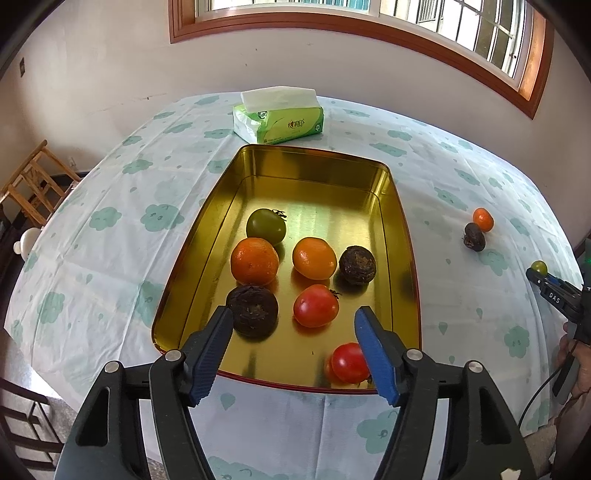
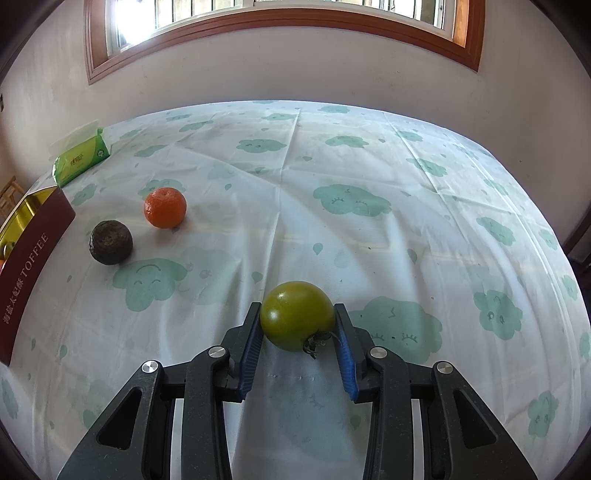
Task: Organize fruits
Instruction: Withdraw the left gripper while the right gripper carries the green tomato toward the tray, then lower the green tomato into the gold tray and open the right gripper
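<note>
Fruit on a cloud-print cloth

Your left gripper (image 1: 293, 328) hangs open over the gold tin (image 1: 177, 280), which holds seven fruits. Your right gripper (image 2: 298, 317) clamps a green tomato (image 2: 297, 314) above the tablecloth (image 2: 369, 166), beneath the wood-framed window (image 2: 280, 26).

A home dining room: a surface (image 2: 332, 229) under a cloud-print cloth, a tissue pack (image 1: 277, 117), a wooden chair (image 1: 31, 182) beside it, plain plastered walls and a wood-framed barred window (image 1: 369, 22).

Ten fruits (image 1: 266, 226) (image 1: 254, 261) (image 1: 314, 257) (image 1: 357, 265) (image 1: 252, 310) (image 1: 316, 305) (image 1: 349, 362) (image 1: 483, 219) (image 1: 474, 236) (image 1: 539, 266), one tin (image 1: 402, 221), one tissue-pack (image 1: 280, 118)
</note>
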Available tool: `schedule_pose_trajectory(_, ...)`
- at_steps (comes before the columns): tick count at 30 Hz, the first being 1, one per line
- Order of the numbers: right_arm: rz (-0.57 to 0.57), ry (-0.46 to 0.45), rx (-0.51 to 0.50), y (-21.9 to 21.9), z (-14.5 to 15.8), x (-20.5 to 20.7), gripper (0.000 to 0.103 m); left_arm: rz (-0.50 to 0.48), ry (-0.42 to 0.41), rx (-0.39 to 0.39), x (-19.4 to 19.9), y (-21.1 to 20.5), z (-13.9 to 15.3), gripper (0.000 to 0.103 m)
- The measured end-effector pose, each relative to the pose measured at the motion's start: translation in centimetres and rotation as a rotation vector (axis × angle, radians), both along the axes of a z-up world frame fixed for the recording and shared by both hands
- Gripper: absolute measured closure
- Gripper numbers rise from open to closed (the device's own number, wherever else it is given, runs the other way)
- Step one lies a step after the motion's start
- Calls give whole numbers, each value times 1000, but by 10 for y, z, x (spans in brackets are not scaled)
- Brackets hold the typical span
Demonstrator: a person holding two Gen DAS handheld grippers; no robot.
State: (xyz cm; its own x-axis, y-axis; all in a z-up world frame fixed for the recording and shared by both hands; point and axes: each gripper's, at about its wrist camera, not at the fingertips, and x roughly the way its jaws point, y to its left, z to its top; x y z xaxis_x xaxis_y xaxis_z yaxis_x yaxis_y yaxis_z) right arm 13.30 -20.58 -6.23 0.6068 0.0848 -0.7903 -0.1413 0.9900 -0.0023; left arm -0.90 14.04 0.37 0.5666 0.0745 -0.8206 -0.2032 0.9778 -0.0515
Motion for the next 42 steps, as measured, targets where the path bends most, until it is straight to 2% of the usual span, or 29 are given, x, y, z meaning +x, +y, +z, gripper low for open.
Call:
schedule_pose_trajectory(6, 21, -16, 15, 3, 12, -3, 65, 22, 0, 35, 0, 1, 0, 33)
schedule_pose_trajectory(14, 120, -44, 61, 40, 39, -16, 65, 33, -9, 52, -2, 2, 2, 32)
schedule_pose_trajectory(32, 478, -82, 126, 191, 74, -57, 65, 151, -9, 11, -15, 41, 4, 32)
schedule_pose_trajectory(42, 626, -80, 124, 262, 76, -74, 65, 222, -14, 10, -30, 68, 5, 32)
